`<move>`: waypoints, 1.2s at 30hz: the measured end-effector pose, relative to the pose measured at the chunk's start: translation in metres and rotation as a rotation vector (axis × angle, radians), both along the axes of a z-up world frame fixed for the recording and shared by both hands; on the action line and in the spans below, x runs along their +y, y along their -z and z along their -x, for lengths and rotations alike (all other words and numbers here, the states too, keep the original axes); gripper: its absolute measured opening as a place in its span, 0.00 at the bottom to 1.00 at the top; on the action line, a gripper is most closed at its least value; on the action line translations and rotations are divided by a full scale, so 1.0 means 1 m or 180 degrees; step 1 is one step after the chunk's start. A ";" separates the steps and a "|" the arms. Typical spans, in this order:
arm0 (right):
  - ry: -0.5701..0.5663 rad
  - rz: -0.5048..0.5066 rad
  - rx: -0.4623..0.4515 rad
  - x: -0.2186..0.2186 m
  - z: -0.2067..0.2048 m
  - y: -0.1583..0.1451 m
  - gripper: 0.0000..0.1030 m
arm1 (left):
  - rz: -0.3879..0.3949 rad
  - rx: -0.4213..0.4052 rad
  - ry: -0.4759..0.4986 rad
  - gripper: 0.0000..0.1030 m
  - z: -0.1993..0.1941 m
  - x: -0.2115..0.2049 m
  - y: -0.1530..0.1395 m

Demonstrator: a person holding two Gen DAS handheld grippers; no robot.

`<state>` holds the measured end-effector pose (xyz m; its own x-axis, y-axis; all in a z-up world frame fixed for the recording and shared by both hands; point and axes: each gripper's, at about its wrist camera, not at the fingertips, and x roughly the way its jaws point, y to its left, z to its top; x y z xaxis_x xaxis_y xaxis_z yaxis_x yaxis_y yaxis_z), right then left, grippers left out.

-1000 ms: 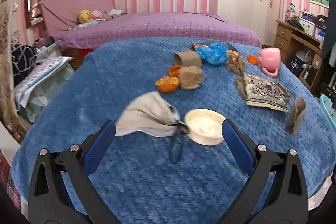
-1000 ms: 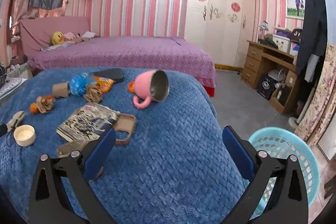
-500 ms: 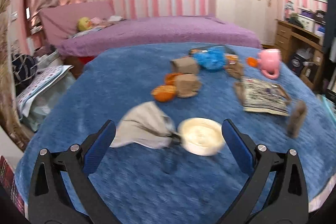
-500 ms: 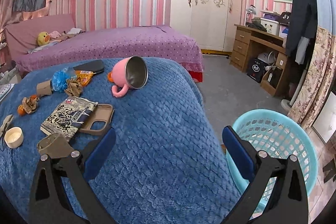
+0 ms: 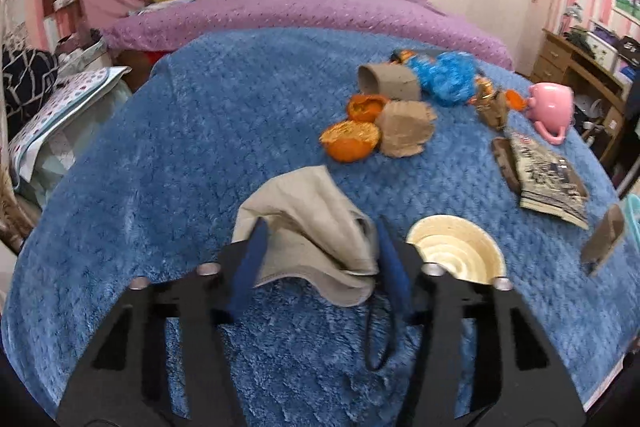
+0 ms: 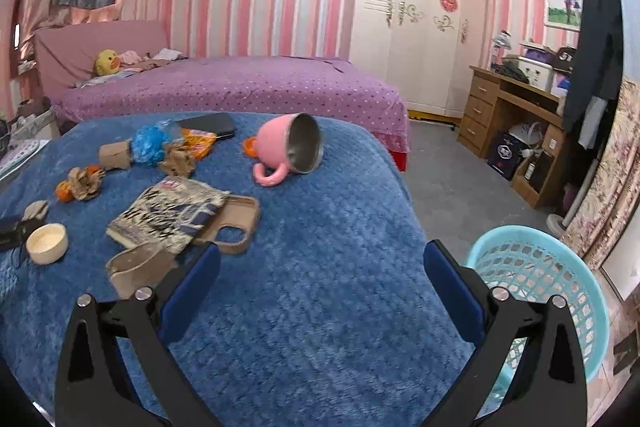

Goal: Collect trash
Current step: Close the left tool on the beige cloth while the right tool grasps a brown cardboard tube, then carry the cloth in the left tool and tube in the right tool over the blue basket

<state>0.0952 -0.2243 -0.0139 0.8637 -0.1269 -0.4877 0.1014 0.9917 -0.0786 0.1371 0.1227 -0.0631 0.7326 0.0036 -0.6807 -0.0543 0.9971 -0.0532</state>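
The left wrist view sits low and close over the blue blanket (image 5: 200,147), facing the purple bed (image 5: 304,11), while the right wrist view looks from farther back and to the right, sharing the cream bowl (image 5: 456,247) (image 6: 47,242) and pink mug (image 5: 550,107) (image 6: 290,149).

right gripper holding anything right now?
No, the right gripper is open with only bare blue blanket between its fingers, and the flattened cardboard tube lies outside them to the left.
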 end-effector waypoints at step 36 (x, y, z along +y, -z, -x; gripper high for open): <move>-0.1219 -0.0445 0.0397 0.050 -0.017 0.021 0.39 | -0.0300 -0.0501 0.0035 0.05 0.039 -0.038 -0.037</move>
<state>0.1124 -0.1741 -0.0345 0.7689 0.2664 -0.5813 -0.2781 0.9579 0.0711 0.0982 0.0851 -0.0264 0.8304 0.0533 -0.5547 -0.0417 0.9986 0.0336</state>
